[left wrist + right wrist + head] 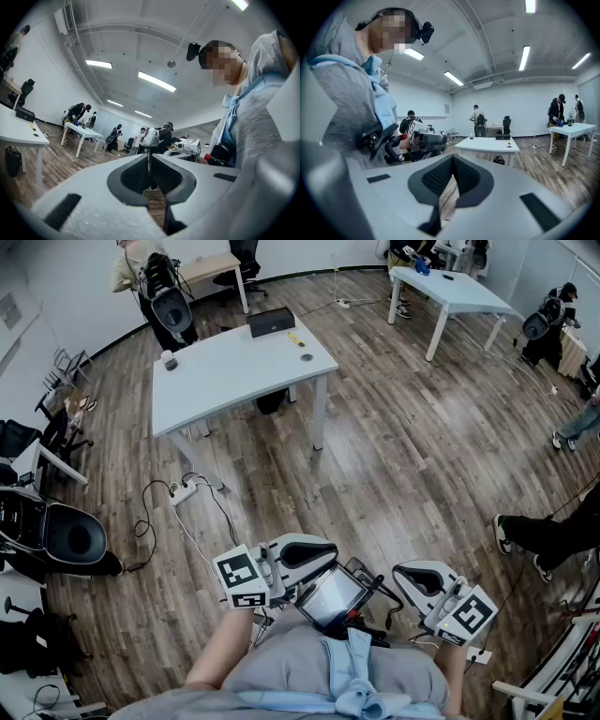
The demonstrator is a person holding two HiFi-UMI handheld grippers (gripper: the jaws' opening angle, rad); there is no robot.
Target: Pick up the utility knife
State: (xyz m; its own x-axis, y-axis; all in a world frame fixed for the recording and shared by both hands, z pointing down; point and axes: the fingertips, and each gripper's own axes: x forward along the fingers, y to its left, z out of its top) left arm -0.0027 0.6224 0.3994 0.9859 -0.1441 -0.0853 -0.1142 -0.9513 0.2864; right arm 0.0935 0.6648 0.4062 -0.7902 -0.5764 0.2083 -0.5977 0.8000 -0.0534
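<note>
A small yellow item (296, 337) that may be the utility knife lies on the white table (234, 367) far ahead, next to a black box (271, 322). The same yellow item (32, 126) shows small in the left gripper view. I hold both grippers close to my chest, well away from that table. My left gripper (330, 554) points right, its jaws shut with nothing between them (149, 158). My right gripper (401, 576) points left toward it, also shut and empty (453, 158). The white table (487, 144) lies beyond its jaws.
A black rig with a screen (333, 596) hangs at my chest between the grippers. Cables and a power strip (183, 493) lie on the wooden floor ahead. A cup (169, 360) stands on the table. A second white table (450, 292), black chairs (66, 535) and other people stand around.
</note>
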